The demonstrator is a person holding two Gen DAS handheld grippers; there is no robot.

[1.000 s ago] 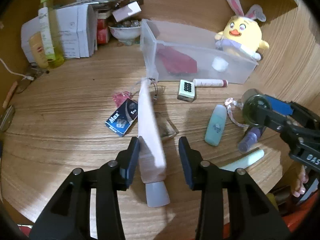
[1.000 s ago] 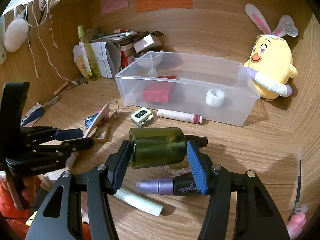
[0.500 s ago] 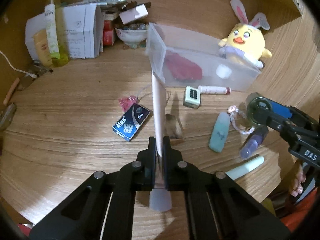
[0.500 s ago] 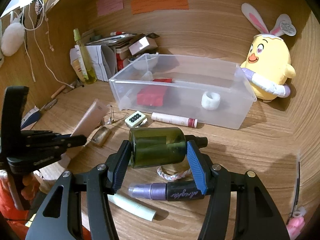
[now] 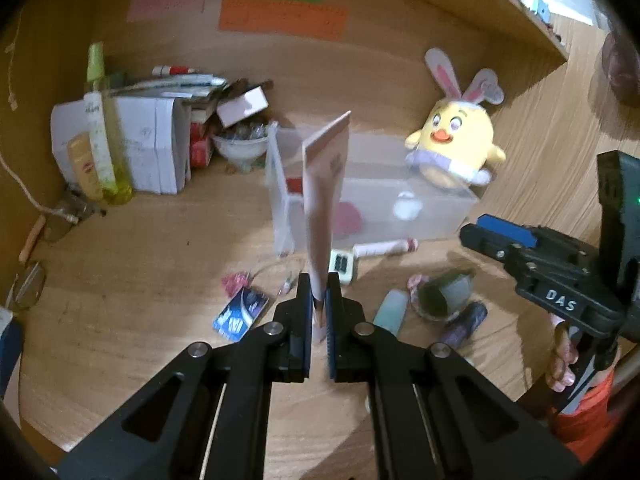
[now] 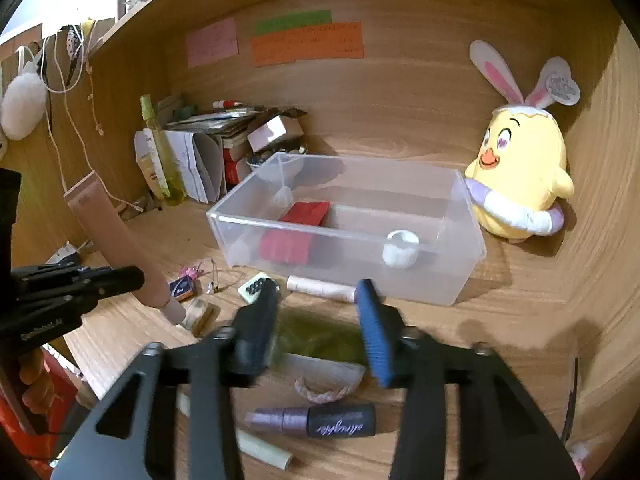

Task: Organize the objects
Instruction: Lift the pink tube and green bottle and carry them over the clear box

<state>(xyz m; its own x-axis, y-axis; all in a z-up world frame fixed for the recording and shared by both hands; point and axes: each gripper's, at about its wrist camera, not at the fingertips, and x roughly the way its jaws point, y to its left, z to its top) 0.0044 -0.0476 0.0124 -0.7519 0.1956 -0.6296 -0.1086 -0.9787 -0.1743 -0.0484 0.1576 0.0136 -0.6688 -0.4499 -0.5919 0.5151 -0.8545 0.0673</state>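
left gripper (image 5: 319,312) clamps the pink squeeze tube (image 5: 322,200); right gripper (image 6: 316,328) jaws closing, seemingly around the blurred green bottle (image 6: 316,340); lift both clear of the clear plastic bin (image 6: 460,280) rim.

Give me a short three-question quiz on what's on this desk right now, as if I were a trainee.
1. True or false: the pink tube is clamped in the left gripper.
2. What lies inside the clear bin? A) red packet and white ring; B) yellow chick; C) purple lipstick.
3. Fill in: the green bottle between the right gripper jaws, which are closing, is blurred and lies near the ____.

Key: 1 true. 2 A. 3 desk.
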